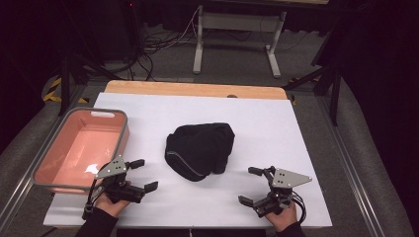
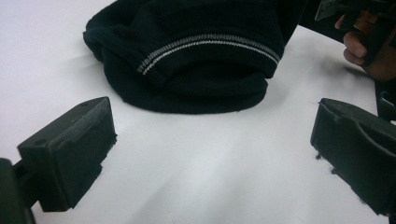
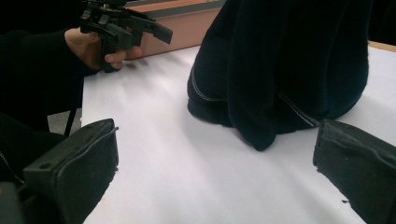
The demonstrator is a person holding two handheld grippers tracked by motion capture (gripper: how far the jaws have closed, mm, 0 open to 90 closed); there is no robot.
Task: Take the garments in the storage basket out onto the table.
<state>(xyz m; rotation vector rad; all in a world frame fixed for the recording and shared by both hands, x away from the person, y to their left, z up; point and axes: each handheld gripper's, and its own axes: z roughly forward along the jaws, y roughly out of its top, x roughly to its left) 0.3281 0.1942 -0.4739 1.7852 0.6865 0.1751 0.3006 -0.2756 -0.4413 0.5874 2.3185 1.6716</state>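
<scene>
- Left gripper (image 1: 139, 175): at the near left edge of the white surface (image 1: 276, 128), held in the person's left hand (image 1: 111, 203). Fingers (image 2: 70, 149) spread wide, nothing between them, aimed toward the garment.
- Right gripper (image 1: 251, 185): at the near right edge, held in the right hand (image 1: 279, 216). Fingers (image 3: 77, 172) likewise spread wide and empty, aimed toward the garment.
- Black knit garment (image 1: 200, 149): bunched in a heap at the middle of the surface, between the two grippers and farther back, well apart from both. Its long axis runs roughly from near-left to far-right in the high view. A ribbed band with pale stripes (image 2: 205, 46) lies along the near-left edge, facing the left gripper.
- Pink bin (image 1: 49, 170): at the left edge of the surface, just beside the left gripper, long axis running away from the person.
</scene>
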